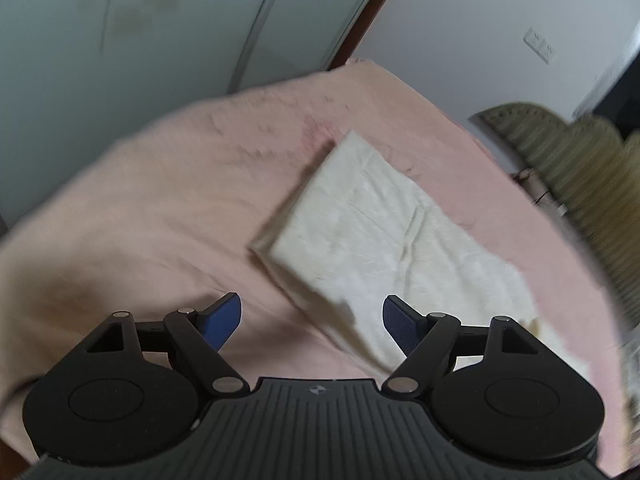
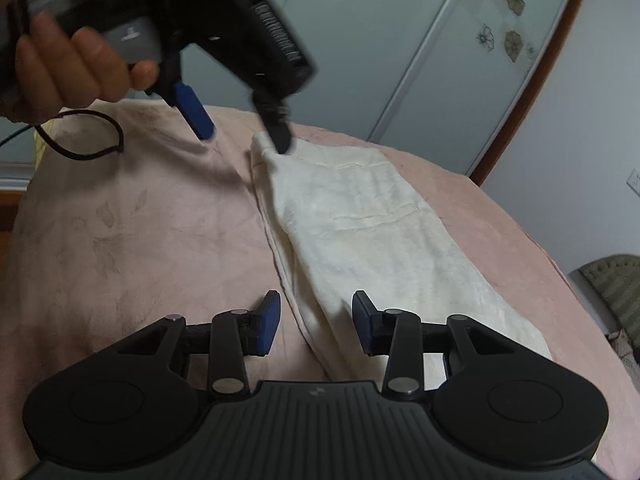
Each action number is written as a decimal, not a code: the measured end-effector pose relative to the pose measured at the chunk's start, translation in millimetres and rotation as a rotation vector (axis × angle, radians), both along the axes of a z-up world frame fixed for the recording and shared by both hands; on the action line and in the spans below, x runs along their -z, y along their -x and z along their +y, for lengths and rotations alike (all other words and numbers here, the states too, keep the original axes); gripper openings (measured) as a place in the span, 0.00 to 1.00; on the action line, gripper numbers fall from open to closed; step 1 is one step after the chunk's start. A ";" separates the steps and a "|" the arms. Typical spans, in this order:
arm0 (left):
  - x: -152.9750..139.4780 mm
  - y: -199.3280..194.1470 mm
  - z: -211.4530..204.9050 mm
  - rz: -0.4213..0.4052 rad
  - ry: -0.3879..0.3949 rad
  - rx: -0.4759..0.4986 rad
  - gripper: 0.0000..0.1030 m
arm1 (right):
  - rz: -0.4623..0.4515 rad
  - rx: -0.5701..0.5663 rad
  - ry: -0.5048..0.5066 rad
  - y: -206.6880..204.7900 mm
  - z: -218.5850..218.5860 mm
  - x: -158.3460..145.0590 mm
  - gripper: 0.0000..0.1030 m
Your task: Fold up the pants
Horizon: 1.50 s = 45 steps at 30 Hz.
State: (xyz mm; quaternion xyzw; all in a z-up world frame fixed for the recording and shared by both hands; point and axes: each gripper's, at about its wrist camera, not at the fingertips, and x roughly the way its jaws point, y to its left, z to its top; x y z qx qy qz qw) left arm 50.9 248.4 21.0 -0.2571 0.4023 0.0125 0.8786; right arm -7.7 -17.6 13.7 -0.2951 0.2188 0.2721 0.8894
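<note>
We held the left gripper (image 1: 312, 320) wide, empty, over the folded pants (image 1: 384, 232) lying on the pink blanket (image 1: 140, 220). The right gripper (image 2: 316, 322) gaped too, straddling the pants' near edge at 6 o'clock. Motion blurred everything; the right gripper's body hid the near end.

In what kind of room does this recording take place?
Probably a bedroom. The cream pants lie on a soft pink blanket that covers what looks like a bed, and a tall wardrobe with sliding doors stands right behind it. A wall switch also suggests a home.
</note>
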 end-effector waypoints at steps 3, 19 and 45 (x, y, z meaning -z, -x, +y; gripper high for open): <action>6.6 -5.6 0.1 0.009 0.020 -0.060 0.54 | -0.010 -0.020 -0.005 -3.0 8.4 -1.3 0.37; 27.8 -14.0 10.5 -0.012 0.108 -0.100 0.08 | 0.004 -0.017 0.014 -17.8 19.8 9.0 0.37; 44.5 -82.1 -10.1 -0.014 0.231 -0.070 0.14 | 0.390 0.247 -0.441 -132.1 -70.5 -23.9 0.21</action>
